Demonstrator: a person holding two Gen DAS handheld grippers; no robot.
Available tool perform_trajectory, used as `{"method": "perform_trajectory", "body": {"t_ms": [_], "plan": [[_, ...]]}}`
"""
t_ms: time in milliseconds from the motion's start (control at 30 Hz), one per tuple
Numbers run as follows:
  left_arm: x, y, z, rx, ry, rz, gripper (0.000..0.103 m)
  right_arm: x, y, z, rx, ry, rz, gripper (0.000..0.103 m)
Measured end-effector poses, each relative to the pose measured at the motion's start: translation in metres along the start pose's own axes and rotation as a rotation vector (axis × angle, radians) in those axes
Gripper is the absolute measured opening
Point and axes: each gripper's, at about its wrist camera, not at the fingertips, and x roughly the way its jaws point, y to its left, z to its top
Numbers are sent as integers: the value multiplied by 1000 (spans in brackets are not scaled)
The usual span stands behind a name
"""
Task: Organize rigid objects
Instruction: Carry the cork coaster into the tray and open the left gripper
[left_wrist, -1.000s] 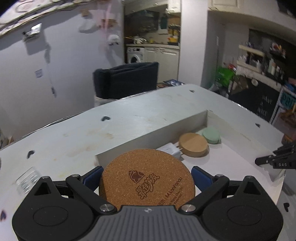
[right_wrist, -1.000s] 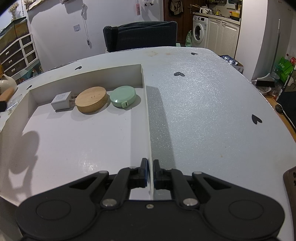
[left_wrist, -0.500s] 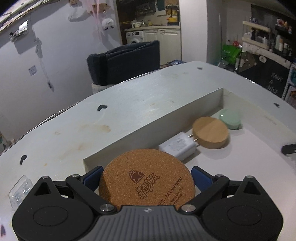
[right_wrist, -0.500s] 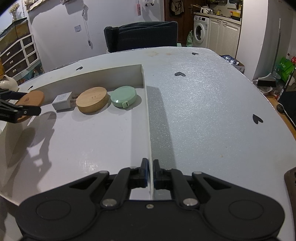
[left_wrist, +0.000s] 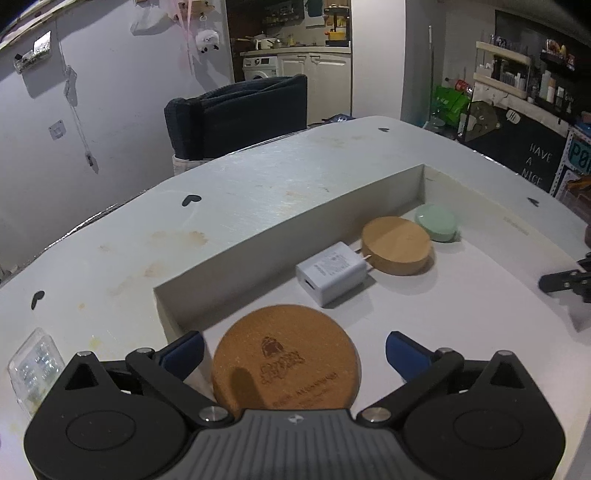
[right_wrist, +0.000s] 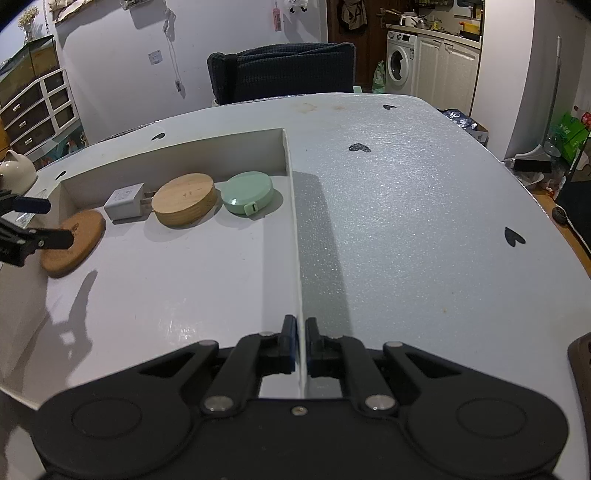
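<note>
On my left gripper the fingers stand wide, spread clear of the cork coaster, which lies flat on the floor of the white tray at its left end, near the corner — I judge it set down and released, though I cannot tell whether the near edge rides on anything. To finish this step well I would draw the left gripper straight back and a little up, keeping the fingers spread so neither blue pad drags the coaster along, and I would watch the left tray wall, which sits just beside my left finger. Moving right along the back wall, 3 things are lined up: a white charger just beyond the coaster, its prongs touching or nearly touching a round wooden disc, then a mint-green round case close beside the disc. The charger is the nearest obstacle if I nudge the coaster forward. Further right, my right gripper has its fingers narrow, pinched on the thin right wall of the tray, steadying it; I would hold that grip firm while the left pulls away. Outside the tray, a small clear plastic box lies on the counter at far left, perhaps the next piece to sort. Beyond the counter stands a dark chair.
</note>
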Motion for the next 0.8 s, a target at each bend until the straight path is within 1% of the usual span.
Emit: {"method": "perform_trajectory", "body": {"t_ms": [200,400,600,800], "plan": [[-13,-6,-4,-18,-1,-24,103,0,0,0,0,0,0,6],[-30,-18,-6,-4,-24,-53,103,0,0,0,-1,0,0,6],[-51,-31,-11,8,-58,-81,103,0,0,0,-2,0,1,6],[-76,-43,-23,9,-105,-98,103,0,0,0,-1,0,0,6]]}}
